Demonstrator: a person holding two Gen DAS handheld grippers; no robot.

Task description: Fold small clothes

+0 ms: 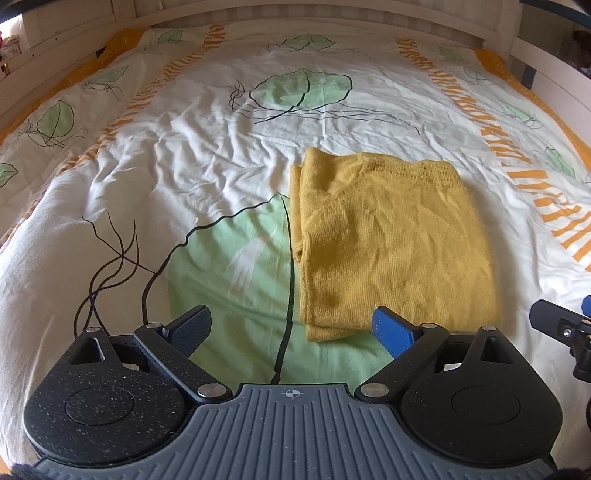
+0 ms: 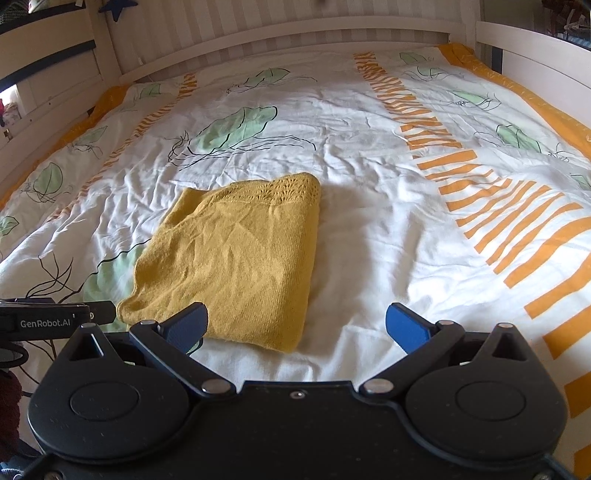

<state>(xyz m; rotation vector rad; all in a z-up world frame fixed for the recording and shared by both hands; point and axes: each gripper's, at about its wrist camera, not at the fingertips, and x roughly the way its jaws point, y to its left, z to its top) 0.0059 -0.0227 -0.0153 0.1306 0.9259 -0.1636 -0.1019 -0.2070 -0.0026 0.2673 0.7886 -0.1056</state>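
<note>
Mustard knit top (image 2: 236, 258) lies folded in a neat rectangle mid-bed on the leaf-print duvet (image 2: 369, 229), toward its near edge. Left gripper (image 1: 291, 328) and right gripper (image 2: 297, 325) both spread wide, empty, hovering at the garment's near edge. Fold looks nearly finished; next likely a final half-fold or set aside.

1. Bed cover (image 1: 207, 155) in front of me: white, creased all over, spread across the whole bed.
2. Print on it: green leaves (image 2: 232, 127) with thin black outlines and trailing stems.
3. Two bands of orange stripes (image 2: 491, 206) run lengthwise; orange border (image 1: 576, 136) along the sides.
4. White wooden bed frame (image 2: 295, 35) at the far end, rails on both sides.
5. Dark blue star (image 2: 117, 8) hangs on the frame, top left in the right wrist view.
</note>
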